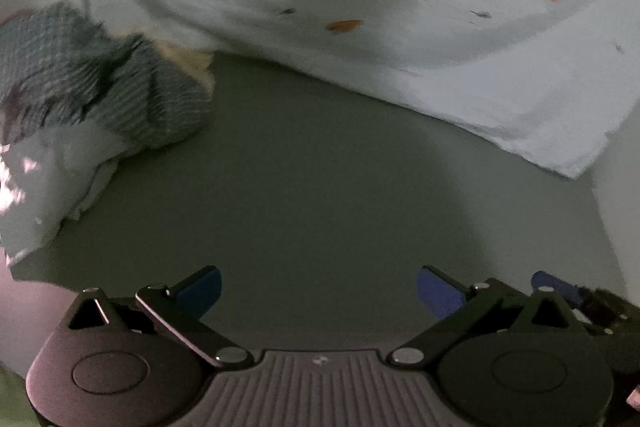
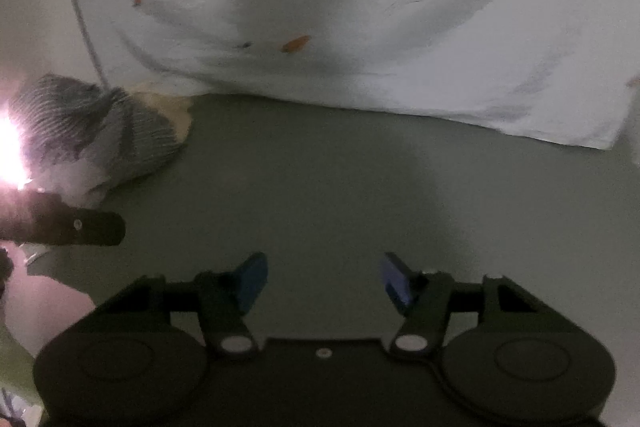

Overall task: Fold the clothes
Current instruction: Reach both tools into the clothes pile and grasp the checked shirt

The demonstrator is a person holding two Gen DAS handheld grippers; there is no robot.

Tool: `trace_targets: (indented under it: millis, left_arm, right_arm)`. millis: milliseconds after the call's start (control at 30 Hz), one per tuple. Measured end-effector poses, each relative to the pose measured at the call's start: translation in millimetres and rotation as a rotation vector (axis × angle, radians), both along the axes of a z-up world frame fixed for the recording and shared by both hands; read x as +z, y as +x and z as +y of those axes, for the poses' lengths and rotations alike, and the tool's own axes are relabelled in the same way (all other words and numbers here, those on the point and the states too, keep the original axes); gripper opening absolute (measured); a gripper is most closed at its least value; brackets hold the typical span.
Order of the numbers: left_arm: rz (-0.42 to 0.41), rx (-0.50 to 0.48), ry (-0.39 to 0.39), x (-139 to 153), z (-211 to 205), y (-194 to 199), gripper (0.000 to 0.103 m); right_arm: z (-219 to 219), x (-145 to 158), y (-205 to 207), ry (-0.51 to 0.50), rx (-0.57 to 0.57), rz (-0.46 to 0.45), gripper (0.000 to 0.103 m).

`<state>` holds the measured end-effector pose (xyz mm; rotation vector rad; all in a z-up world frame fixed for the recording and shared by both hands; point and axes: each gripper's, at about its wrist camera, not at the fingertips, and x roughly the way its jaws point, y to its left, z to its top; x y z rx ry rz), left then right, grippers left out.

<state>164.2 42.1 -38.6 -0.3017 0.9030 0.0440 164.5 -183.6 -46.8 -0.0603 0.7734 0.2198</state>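
Observation:
A white garment with small orange marks [image 1: 360, 7] lies spread flat on the grey-green surface, ahead of both grippers; it also shows in the right wrist view [image 2: 380, 27]. Its near hem runs across the view and ends in a corner at the right [image 1: 572, 167]. My left gripper [image 1: 318, 291] is open and empty, above bare surface short of the hem. My right gripper [image 2: 323, 279] is open and empty, also short of the hem. Part of the left gripper's body [image 2: 72, 227] shows at the left of the right wrist view.
A crumpled pile of clothes lies at the left: a grey striped piece [image 1: 100, 83] [image 2: 96, 135] on top of white cloth [image 1: 48, 187], with a bit of yellow fabric [image 1: 192, 63] behind. A bright glare [image 2: 8, 151] washes out the left edge.

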Motion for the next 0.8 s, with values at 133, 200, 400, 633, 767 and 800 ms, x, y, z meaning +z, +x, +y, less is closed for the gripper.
trace_targets:
  millis: [133, 200, 400, 633, 767, 800]
  left_arm:
    - [0.008, 0.082, -0.012, -6, 54, 26, 0.101]
    - [-0.001, 0.118, 0.000, -9, 84, 42, 0.100]
    - [-0.080, 0.217, -0.010, -8, 184, 100, 0.084]
    - [-0.109, 0.341, -0.108, -24, 276, 161, 0.084]
    - [-0.123, 0.358, -0.229, -36, 306, 183, 0.087]
    - [-0.127, 0.353, -0.231, -37, 308, 187, 0.088]
  right_arm:
    - [38, -12, 33, -0.008, 0.070, 0.037, 0.059]
    - [66, -18, 52, -0.016, 0.107, 0.044, 0.055]
    - [159, -21, 101, -0.071, 0.250, -0.033, 0.021]
    - [263, -33, 173, -0.111, 0.391, -0.027, 0.020]
    - [311, -43, 224, 0.031, 0.430, 0.061, 0.052]
    - [323, -46, 234, 0.064, 0.434, 0.068, 0.060]
